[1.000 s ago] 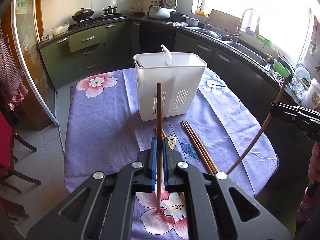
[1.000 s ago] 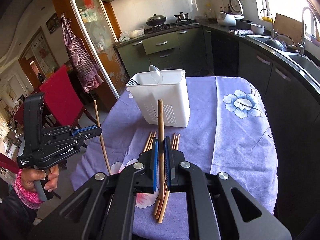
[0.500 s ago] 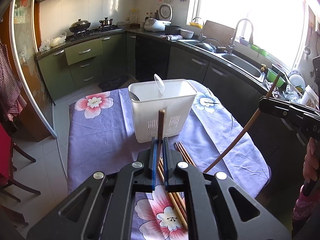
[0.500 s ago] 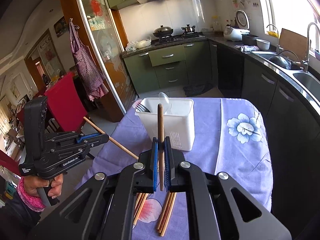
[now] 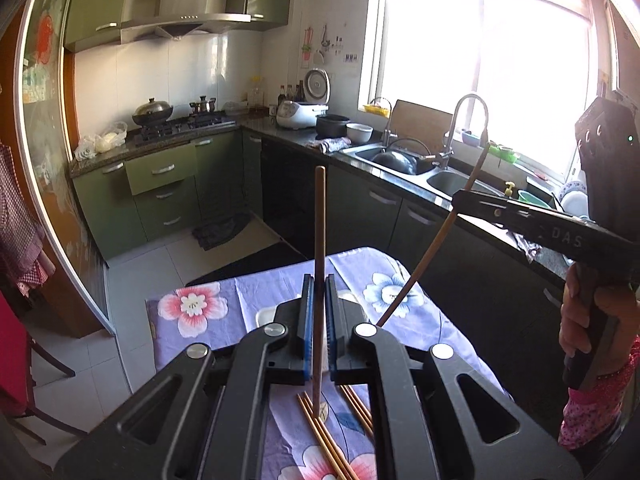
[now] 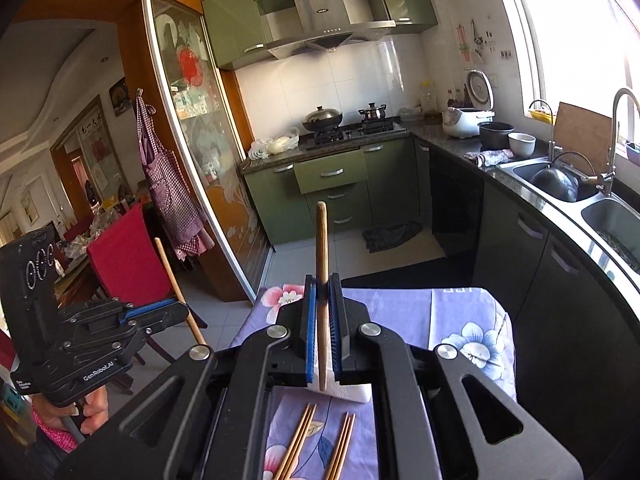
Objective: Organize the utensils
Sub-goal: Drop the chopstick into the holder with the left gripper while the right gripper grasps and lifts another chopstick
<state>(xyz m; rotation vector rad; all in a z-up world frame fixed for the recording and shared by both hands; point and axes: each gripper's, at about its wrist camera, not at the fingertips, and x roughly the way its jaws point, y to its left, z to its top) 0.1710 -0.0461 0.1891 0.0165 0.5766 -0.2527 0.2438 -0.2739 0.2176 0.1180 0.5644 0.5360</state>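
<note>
Wooden chopstick, left: left gripper (image 5: 318,320) has its blue pads closed on a chopstick (image 5: 319,240), which stands nearly upright through the jaws, its lower tip close above the cloth.
Wooden chopstick, right: right gripper (image 6: 321,320) is clamped the same way on a second chopstick (image 6: 321,248), also close to upright.
Loose chopsticks: more chopsticks (image 6: 298,444) lie in two small bundles on the purple flowered cloth of the worktop (image 6: 472,320), just below both grippers.
White holder: the holder (image 6: 344,390) stands on the worktop just beyond the bundles; the right view shows only a strip of its wall under the jaws, and the left view only a rim corner (image 5: 265,314). Its opening is hidden in both views.
Step in hand: judging by the raised, vertical sticks, each is being carried over to drop into the holder.
Doing it well: bring each lower tip over the opening before lowering, keep the stick vertical, and open the jaws only once the tip is well inside.
Risk: both grippers are near each other; lowering one at a time should keep the sticks from crossing or knocking the light holder.
</note>
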